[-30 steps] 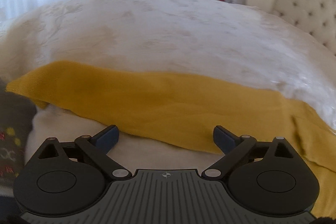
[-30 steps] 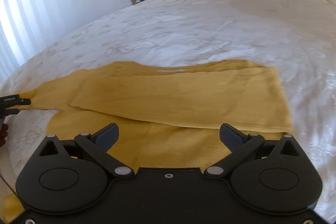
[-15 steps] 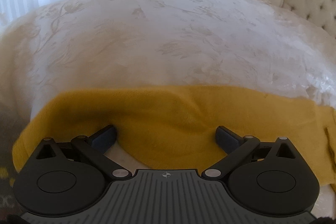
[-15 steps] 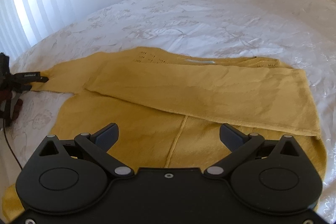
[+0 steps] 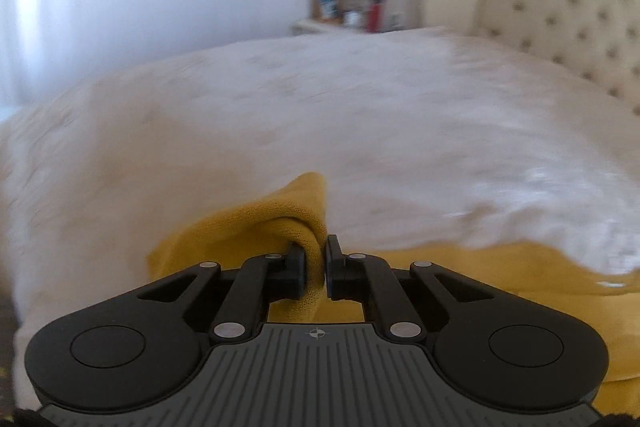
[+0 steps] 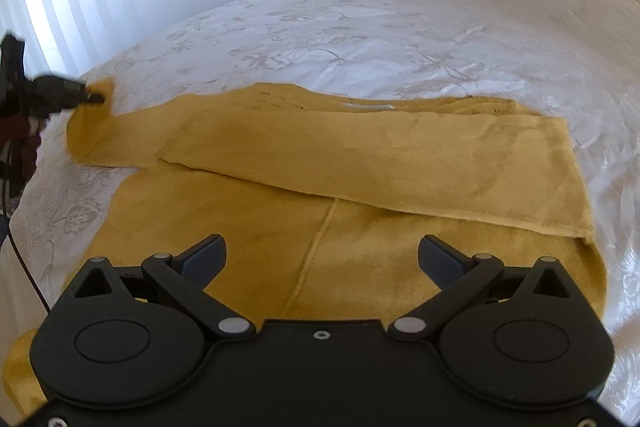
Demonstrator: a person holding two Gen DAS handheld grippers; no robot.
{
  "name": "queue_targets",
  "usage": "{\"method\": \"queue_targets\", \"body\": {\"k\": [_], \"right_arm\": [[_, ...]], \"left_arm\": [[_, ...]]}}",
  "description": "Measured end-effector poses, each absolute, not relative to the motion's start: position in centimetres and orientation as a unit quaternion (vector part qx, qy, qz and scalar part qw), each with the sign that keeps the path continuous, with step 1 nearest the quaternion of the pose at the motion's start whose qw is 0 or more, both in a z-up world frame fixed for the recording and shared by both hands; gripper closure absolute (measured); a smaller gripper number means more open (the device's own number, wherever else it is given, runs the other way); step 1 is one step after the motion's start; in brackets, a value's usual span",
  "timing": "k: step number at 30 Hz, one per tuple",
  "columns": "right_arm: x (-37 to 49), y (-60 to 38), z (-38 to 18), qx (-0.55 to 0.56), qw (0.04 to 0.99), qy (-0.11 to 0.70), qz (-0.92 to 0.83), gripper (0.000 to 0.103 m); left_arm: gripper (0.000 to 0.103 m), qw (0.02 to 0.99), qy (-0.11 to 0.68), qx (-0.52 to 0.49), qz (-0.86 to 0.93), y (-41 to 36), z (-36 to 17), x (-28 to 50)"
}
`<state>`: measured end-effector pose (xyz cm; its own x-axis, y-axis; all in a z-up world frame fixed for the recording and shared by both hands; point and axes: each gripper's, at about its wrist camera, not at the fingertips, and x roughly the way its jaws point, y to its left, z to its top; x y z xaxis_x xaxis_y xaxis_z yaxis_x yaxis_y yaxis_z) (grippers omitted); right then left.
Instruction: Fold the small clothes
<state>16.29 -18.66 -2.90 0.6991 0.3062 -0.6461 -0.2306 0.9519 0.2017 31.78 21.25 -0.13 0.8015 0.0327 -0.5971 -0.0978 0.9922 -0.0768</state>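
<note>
Now, left gripper (image 5: 317,263): jaws just closed, clamped on sleeve (image 5: 296,223) cuff, raised to fold inward.
Right gripper (image 6: 322,259): jaws apart, empty, hovering over sweater (image 6: 240,227).
Sweater: flat on bed (image 6: 400,27), other sleeve already folded across.

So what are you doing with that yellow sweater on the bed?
A person is folding the yellow sweater on the white bed with a gripper in each hand. One sleeve already lies folded across the body. The left gripper has just closed on the cuff of the other sleeve, which sticks out at the side, and has raised it off the cover. The right gripper is open above the sweater's lower part, holding nothing.
</note>
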Motion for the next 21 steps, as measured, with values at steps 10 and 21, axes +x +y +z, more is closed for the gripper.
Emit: {"method": "queue_targets", "body": {"k": [10, 21], "right_arm": [[15.8, -20.6, -3.1, 0.074, 0.919, 0.364, 0.129, 0.001], [17.5, -19.3, -2.1, 0.066, 0.923, 0.356, 0.132, 0.001]], "left_arm": [[0.086, 0.941, 0.319, 0.020, -0.110, 6.8, -1.0, 31.0], [0.020, 0.936, 0.310, 0.051, -0.161, 5.4, -3.8, 25.7]]}}
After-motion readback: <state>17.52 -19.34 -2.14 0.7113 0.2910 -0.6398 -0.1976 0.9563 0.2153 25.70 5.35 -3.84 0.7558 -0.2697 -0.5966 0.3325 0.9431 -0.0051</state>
